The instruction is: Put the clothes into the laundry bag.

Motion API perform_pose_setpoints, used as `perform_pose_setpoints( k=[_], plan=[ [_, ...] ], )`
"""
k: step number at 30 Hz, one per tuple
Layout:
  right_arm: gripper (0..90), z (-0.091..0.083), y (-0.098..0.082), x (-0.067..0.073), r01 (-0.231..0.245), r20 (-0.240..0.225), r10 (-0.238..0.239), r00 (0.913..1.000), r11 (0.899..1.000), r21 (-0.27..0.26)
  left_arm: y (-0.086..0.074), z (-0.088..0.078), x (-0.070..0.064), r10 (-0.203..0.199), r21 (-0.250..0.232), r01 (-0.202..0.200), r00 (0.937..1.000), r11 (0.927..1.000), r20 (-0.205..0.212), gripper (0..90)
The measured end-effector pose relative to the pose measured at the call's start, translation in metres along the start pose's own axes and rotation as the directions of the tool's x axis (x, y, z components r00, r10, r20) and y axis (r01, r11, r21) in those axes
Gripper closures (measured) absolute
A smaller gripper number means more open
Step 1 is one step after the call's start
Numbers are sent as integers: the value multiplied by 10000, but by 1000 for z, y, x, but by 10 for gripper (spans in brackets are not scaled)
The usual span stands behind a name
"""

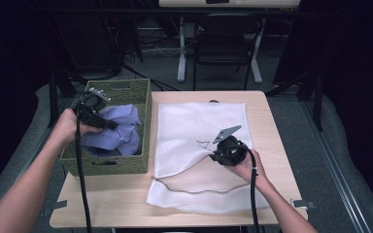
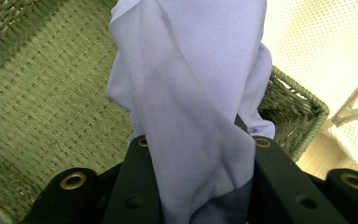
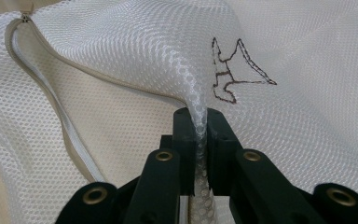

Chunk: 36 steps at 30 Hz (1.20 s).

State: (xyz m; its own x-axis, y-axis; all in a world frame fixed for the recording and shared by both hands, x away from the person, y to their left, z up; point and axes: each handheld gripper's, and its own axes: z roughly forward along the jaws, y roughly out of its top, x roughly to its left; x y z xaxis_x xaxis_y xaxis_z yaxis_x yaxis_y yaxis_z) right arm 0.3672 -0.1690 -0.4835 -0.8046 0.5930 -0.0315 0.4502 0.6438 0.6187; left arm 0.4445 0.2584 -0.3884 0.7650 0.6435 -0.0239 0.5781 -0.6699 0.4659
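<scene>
High view: your left gripper (image 1: 108, 124) has the lilac cloth (image 1: 119, 131) pinched and part-lifted in the green basket (image 1: 141, 97) at the bench's left edge. Your right gripper (image 1: 212, 154) pinches up the top layer of the white mesh bag (image 1: 194, 121) mid-bench. Cloth isn't bagged yet; the transfer is left.

Left gripper view: jaws clamp a thick fold of cloth (image 2: 191, 93) over the basket wall (image 2: 51, 93).

Right gripper view: jaws nearly shut on mesh (image 3: 121, 46); the open zipper (image 3: 56, 100) and stitched dog mark (image 3: 235, 70) are clear here.

Dark room, black chair (image 1: 226, 41) behind table (image 1: 126, 204)
</scene>
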Motion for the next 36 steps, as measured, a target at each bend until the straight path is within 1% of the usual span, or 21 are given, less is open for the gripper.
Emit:
perform_pose_setpoints(
  k=[6,15,18,22,25,26,27,32,36],
  plan=[
    [844,-1,0,0,-6,-4,6,10000,10000,-10,3,-6,-2,4,-146,-3,10000,9999,39,762],
    [844,-1,0,0,64,32,-64,10000,10000,-39,10,-18,-6,166,-226,-167,9999,9996,-6,762],
    [844,-1,0,0,56,25,-56,10000,10000,-36,12,-26,-6,173,-378,-175,9998,9991,-73,763],
    [844,-1,0,0,59,31,-59,10000,10000,-41,15,-31,-7,229,-424,-235,9996,9988,-142,763],
    [844,-1,0,0,38,43,-37,10000,10000,-49,19,-40,-8,329,-458,-340,9992,9984,-244,763],
    [844,-1,0,0,50,45,-50,10000,10000,-56,19,-42,-8,304,-477,-318,9991,9984,-289,763],
    [844,-1,0,0,50,45,-50,10000,10000,-56,19,-42,-8,304,-477,-318,9991,9984,-289,762],
    [844,-2,1,0,42,53,-42,10000,10000,-57,24,-53,-9,391,-473,-410,9984,9980,-402,763],
    [844,-1,0,0,23,29,-23,10000,10000,-69,30,-63,-8,441,-346,-456,9981,9984,-429,762]
  ],
)
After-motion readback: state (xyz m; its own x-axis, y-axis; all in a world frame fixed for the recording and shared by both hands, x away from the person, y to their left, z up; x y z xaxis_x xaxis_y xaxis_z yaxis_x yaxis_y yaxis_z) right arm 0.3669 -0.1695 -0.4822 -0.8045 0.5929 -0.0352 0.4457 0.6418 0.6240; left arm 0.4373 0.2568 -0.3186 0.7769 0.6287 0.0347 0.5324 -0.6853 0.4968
